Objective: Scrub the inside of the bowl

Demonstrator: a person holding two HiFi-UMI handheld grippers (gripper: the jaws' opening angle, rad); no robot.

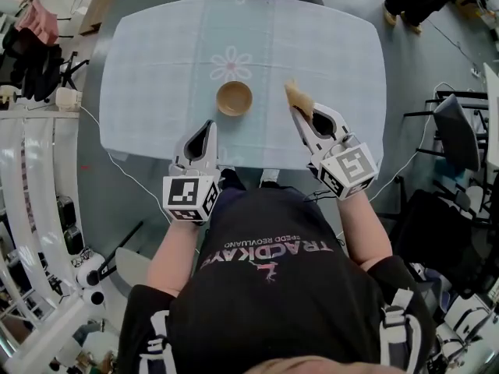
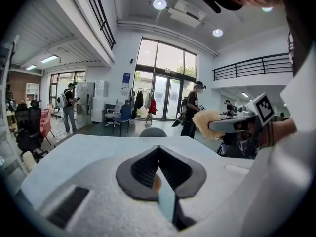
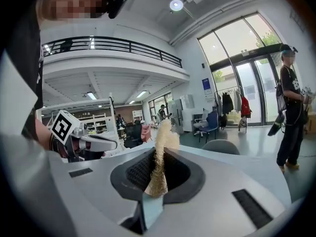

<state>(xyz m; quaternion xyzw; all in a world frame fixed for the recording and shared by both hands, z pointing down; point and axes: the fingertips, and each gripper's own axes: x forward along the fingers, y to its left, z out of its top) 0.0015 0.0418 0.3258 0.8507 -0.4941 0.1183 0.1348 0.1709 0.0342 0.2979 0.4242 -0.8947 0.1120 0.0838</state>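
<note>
Bowl [image 1: 234, 98] sits upright, mouth up, on the table [image 1: 156, 61], about mid-width and toward the near half; nothing shows inside it, and neither gripper touches it. Left gripper [image 1: 209, 125] points up the table, its tips just short of the bowl's near-left rim; its jaws are pressed together with nothing between them, so it carries nothing. Right gripper [image 1: 299, 112] is clamped on a pale fibrous scrubber [image 1: 298, 95]; the right gripper view shows the pads squeezing its lower part flat, while the rest sticks out past the tips, long axis roughly in line with the jaws.

The relation that matters: the bowl lies to the left of the scrubber, about level with it up the table, with a clear strip of table between them; so the scrubbing end has to go leftward and then down over the rim, not forward. The left tips are the nearer to the bowl and meet it from the near side; I judge that hand placed to steady it, though closed jaws cannot take the rim, so they would have to part first or merely brace against the wall. A light round bowl would likely slide or spin under scrubbing unless held.
</note>
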